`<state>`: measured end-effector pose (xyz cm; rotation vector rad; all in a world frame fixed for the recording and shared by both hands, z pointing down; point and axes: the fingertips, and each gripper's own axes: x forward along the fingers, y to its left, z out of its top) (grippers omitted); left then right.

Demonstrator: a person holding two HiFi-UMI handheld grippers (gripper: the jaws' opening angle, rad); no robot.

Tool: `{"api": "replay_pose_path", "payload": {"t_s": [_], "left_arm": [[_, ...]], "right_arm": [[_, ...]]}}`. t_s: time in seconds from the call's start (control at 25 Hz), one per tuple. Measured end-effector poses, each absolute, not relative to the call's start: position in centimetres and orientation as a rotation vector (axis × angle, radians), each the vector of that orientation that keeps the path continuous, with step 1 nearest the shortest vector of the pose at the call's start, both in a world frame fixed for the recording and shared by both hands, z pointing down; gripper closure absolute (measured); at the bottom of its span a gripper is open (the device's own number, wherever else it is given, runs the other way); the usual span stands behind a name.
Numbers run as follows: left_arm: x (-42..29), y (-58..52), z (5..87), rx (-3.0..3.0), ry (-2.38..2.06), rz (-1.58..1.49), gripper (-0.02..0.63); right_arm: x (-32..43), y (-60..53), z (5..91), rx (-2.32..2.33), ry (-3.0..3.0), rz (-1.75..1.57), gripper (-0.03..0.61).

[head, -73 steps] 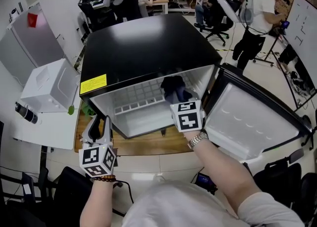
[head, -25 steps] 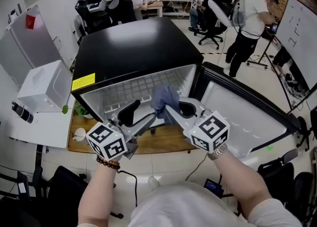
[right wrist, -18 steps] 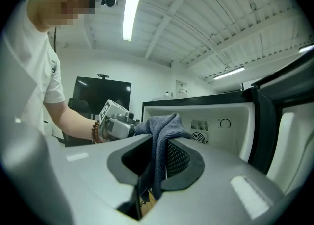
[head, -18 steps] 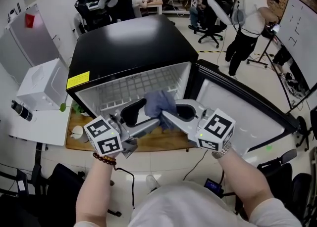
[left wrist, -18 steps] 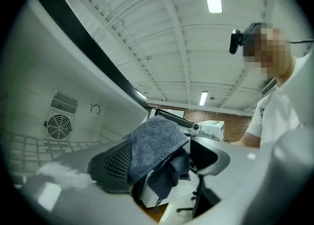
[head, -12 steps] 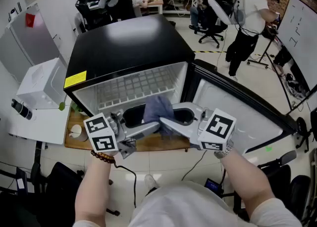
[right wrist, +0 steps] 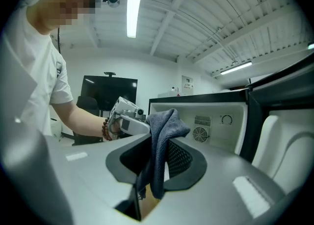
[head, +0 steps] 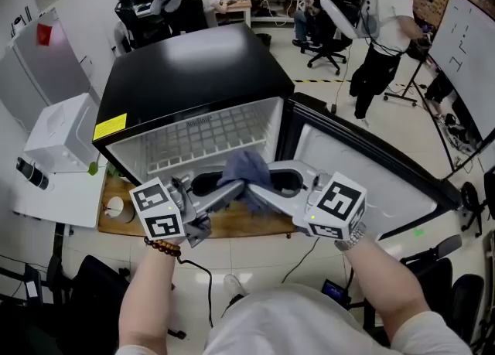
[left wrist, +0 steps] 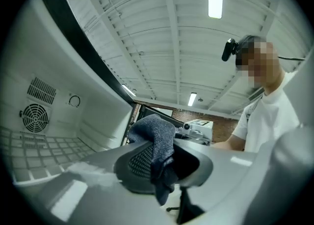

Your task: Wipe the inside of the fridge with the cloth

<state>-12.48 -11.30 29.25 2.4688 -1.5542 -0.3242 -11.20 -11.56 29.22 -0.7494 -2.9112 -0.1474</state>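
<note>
The cloth (head: 246,169) hangs just outside the open fridge (head: 193,67). My left gripper (head: 226,193) has just been closing and clamps it. My right gripper (head: 259,191) has been loosening but grasps the cloth too. Only the head view shows me both tips meeting.

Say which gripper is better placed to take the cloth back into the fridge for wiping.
Probably left. The left gripper has just been closing its jaws on the cloth in front of the open fridge; the right gripper, nearer the door, has just been opening its jaws around it.
</note>
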Motion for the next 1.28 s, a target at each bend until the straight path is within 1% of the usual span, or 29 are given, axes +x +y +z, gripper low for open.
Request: {"api": "replay_pose_path", "payload": {"t_s": [0.2, 0.4, 0.68, 0.96, 1.28], "left_arm": [[-15.8, -12.7, 29.8, 2.330, -1.819, -0.281, 0.540], [-19.1, -14.7, 30.7, 2.160, -2.056, -0.184, 0.540], [-23.6, -18.0, 31.3, 1.935, -2.285, -0.097, 0.541], [-27.1, -21.5, 32.5, 1.781, -2.401, -0.048, 0.541], [-30.3, -24.8, 32.5, 1.648, -2.481, -0.051, 0.541]], "right_arm": [[-11.3, -14.5, 29.7, -0.508, -2.952, -0.154, 0.472], [-11.0, -16.6, 29.5, -0.340, -2.992, -0.146, 0.472], [-11.3, -16.9, 28.6, -0.256, -3.039, -0.180, 0.472], [-11.4, -16.5, 28.0, -0.230, -3.063, -0.239, 0.508], [-11.3, -16.2, 27.6, -0.251, -3.053, -0.359, 0.522]]}}
